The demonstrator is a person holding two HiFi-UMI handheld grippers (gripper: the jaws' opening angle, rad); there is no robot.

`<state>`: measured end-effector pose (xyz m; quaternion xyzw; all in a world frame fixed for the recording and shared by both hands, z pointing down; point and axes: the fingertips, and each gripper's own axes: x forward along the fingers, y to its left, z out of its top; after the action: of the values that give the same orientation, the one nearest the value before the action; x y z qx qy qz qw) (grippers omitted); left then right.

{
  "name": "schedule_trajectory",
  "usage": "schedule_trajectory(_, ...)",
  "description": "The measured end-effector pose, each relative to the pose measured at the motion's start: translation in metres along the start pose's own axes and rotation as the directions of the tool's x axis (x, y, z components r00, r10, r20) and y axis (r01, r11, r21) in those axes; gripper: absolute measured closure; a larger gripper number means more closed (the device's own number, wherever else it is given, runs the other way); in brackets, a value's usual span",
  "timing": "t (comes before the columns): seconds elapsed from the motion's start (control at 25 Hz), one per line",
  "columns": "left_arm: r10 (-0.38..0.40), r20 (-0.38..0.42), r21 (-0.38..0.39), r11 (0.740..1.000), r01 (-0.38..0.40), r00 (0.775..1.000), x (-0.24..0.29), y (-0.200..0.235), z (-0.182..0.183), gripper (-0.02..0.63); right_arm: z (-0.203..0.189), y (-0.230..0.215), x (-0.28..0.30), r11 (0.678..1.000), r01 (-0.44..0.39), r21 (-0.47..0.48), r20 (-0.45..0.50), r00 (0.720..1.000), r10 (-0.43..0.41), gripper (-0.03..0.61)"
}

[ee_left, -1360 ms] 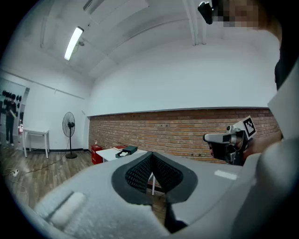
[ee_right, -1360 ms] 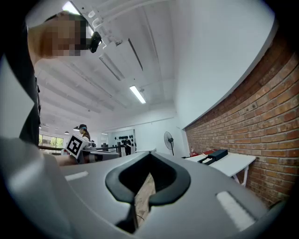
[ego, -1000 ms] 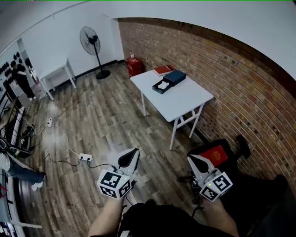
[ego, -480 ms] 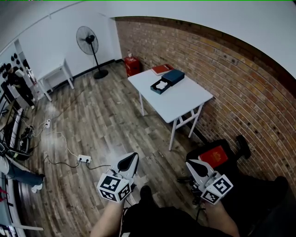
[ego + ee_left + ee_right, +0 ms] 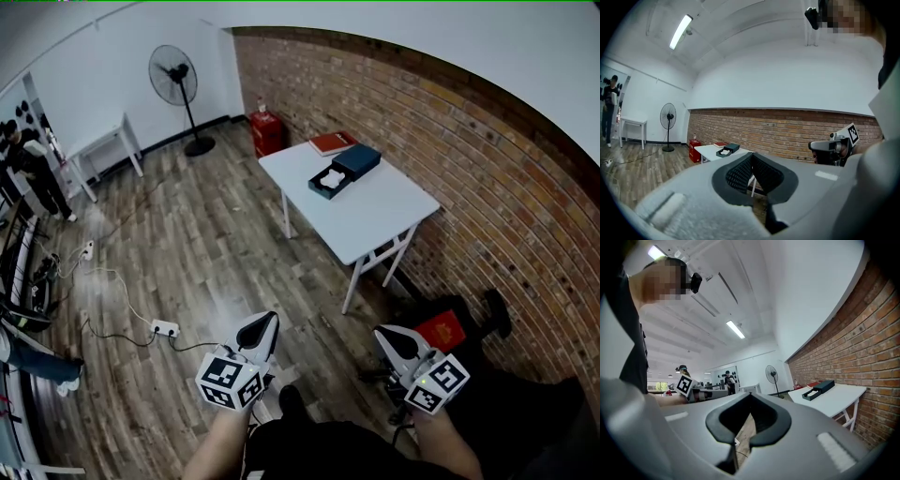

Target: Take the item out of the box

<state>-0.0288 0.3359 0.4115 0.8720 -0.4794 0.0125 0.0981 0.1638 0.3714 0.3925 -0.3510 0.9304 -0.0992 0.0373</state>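
A dark open box (image 5: 328, 182) with a white item (image 5: 330, 175) in it lies on the white table (image 5: 375, 211), far ahead of me. Its dark lid (image 5: 358, 157) lies beside it, and a red book (image 5: 332, 142) sits at the table's far end. The left gripper (image 5: 266, 322) and right gripper (image 5: 383, 333) hang low in front of the person, over the wooden floor, well short of the table. Both are shut with nothing held. The box (image 5: 723, 152) shows small in the left gripper view. In the right gripper view the box (image 5: 813, 393) and lid (image 5: 826, 386) appear on the right.
A brick wall (image 5: 487, 159) runs behind the table. A standing fan (image 5: 174, 77) and a red canister (image 5: 268, 131) stand at the far wall. A power strip (image 5: 165, 328) with cables lies on the floor. A red item (image 5: 441, 331) rests on a black seat at the right. People (image 5: 23, 164) stand far left.
The head view has shifted slightly, so the table sits a little farther right and the floor has slid under the grippers. Both grippers stay shut and low.
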Motion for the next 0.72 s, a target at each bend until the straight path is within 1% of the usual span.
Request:
schedule_trajectory(0.12,-0.013,-0.006,-0.004,1.000,0.013,1.000,0.019,0.026,0.004,0.614,-0.004,-0.010,0.027,1.000,0.006,-0.001,-0.021,1.000,-0.006,0.578)
schedule_trajectory(0.32,-0.048,-0.007,-0.004,0.999,0.047,0.999,0.047,0.064,0.013,0.614,-0.003,-0.029,0.068,0.999,0.050,-0.007,-0.034,0.998,-0.050,0.578)
schedule_trajectory(0.48,-0.066,0.003,-0.012,0.998,0.066,0.998,0.062,0.096,0.022,0.614,0.000,-0.036,0.103,0.998,0.067,-0.018,-0.050,0.996,-0.068,0.578)
schedule_trajectory(0.72,-0.074,0.016,-0.030,0.997,0.075,0.997,0.062,0.140,0.027,0.614,-0.001,-0.030,0.160,0.999,0.048,-0.015,-0.065,0.997,-0.049,0.578)
